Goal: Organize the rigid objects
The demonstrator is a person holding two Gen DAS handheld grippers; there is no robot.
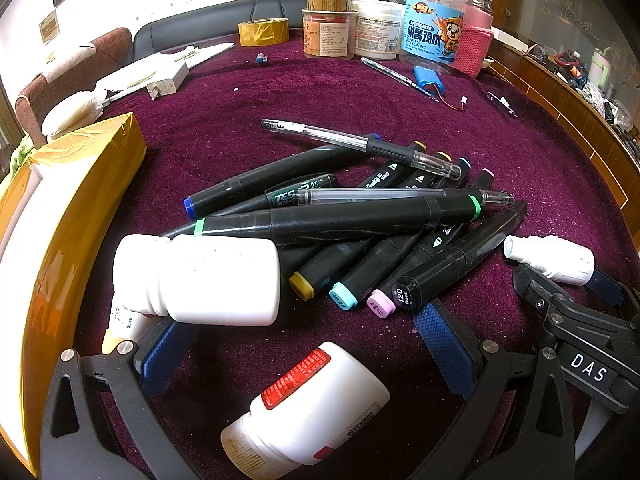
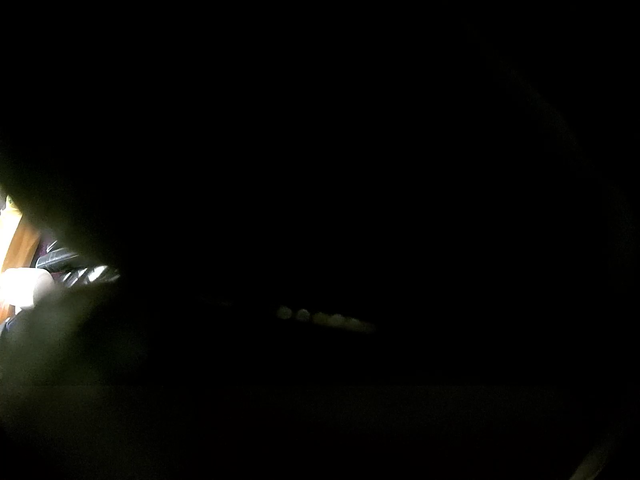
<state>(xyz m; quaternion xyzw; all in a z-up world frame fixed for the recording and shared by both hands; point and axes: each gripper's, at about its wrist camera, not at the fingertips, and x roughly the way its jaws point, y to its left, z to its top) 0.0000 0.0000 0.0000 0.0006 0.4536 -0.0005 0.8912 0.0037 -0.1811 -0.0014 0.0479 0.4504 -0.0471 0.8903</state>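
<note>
Left gripper spread wide, lower frame, straddling labelled bottle; centre it before pinching. Right gripper state unclear, possibly holding small white bottle.

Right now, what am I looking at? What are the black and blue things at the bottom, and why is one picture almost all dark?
A person holds a grabbing tool in each hand, and each tool carries a camera. The bright picture comes from the left hand-held gripper. Its two blue-padded fingers are spread open and hold nothing.

On the purple cloth lie a pile of markers and pens, a big white bottle, a red-labelled bottle and a gold box. Jars stand at the back.

The right hand-held gripper is at a small white bottle. I cannot tell whether it grips it. Its own camera sees almost only black, perhaps because something sits very close to it.
</note>
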